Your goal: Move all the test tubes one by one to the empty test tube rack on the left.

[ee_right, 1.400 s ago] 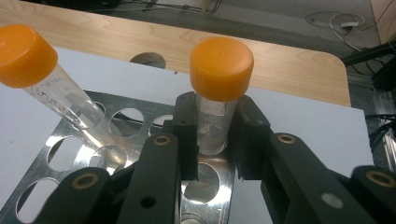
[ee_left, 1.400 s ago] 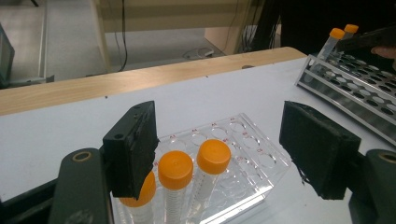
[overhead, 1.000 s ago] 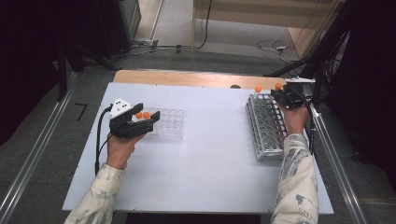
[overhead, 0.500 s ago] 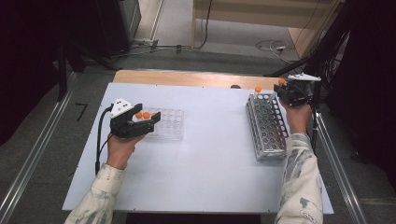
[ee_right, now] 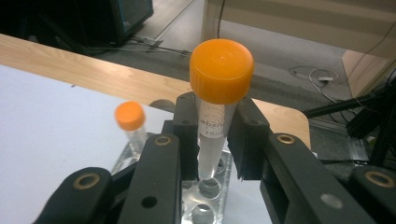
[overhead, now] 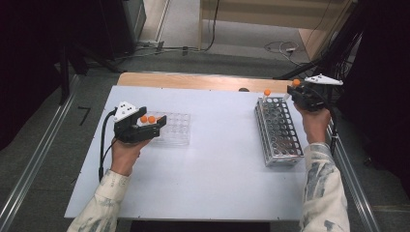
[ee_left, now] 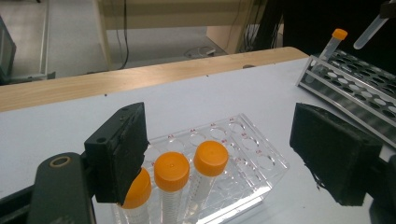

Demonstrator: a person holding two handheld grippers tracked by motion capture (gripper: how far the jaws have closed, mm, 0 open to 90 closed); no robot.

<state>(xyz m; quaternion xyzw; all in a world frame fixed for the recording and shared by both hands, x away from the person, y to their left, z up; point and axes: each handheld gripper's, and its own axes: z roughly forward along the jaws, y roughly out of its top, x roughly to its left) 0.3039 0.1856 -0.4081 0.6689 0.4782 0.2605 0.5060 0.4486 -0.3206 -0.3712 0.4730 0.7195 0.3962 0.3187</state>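
Right gripper [ee_right: 216, 140] fingers clamp an orange-capped tube [ee_right: 217, 100] above the metal rack [overhead: 279, 133]. Left gripper [ee_left: 233, 154] fingers, just opening, stand wide over the clear rack [ee_left: 243, 154], gripping nothing.

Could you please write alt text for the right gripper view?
The right gripper clamps an orange-capped tube upright just above the metal rack. A second capped tube stands in the rack behind, on the white table.

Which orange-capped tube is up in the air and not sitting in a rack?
The tube pinched in the right gripper, above the metal rack. The others stand in racks.
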